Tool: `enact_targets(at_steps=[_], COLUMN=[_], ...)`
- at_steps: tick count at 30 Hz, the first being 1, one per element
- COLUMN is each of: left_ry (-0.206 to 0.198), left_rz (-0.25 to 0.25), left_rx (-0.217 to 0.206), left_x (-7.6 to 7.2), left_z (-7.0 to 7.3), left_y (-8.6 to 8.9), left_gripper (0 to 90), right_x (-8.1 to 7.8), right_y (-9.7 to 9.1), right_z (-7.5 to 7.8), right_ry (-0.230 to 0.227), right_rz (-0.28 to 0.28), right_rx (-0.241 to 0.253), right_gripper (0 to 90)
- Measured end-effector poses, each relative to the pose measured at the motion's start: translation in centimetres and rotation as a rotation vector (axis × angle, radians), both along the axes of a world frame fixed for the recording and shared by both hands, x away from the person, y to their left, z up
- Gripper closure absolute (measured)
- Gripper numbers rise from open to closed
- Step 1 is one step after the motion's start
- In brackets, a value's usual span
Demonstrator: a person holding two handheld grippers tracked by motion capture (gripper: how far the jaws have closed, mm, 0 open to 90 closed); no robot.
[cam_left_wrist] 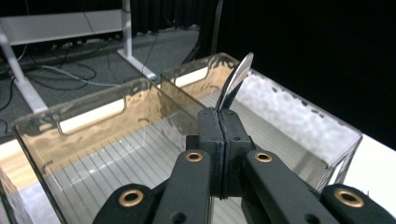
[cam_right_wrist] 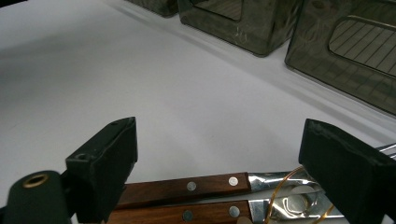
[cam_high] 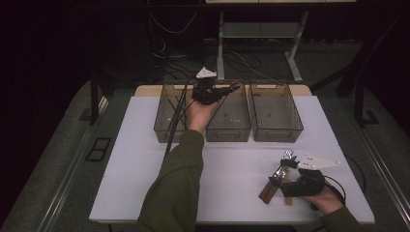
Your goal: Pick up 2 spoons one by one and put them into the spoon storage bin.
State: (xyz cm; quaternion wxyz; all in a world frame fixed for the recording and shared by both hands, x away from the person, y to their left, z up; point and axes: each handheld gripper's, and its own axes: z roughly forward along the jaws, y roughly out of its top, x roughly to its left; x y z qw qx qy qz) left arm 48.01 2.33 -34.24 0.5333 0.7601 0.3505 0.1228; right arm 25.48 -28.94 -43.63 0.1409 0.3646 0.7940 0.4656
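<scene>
Jaws of our left gripper clamp a thin metal blade above the middle bin; stiff and slick, it is best pinched flat. Our right gripper hangs released over wood-handled cutlery on the bench.

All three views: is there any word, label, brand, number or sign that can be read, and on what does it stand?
None can be read.
Bins: smoky clear plastic, no label visible.
Wooden-handled cutlery: rivets only, no stamp legible.
Metal piece clamped in the left gripper: bare, shiny, no marking.
Right gripper, open over the handles: plain black jaws.
Grey plate and white table: blank.
</scene>
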Motion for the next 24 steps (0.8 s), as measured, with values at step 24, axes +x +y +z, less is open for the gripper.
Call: enact_targets(at_steps=[24], left_ry=[0.091], left_rz=[0.041], left_rx=[0.192], left_x=[-0.3], left_z=[-3.2], left_y=[-1.5], left_gripper=[56.9], right_x=[0.0], right_y=[0.1], right_z=[0.0], right_ry=[-0.001], right_rz=[0.005], right_rx=[-0.003], right_gripper=[11.9])
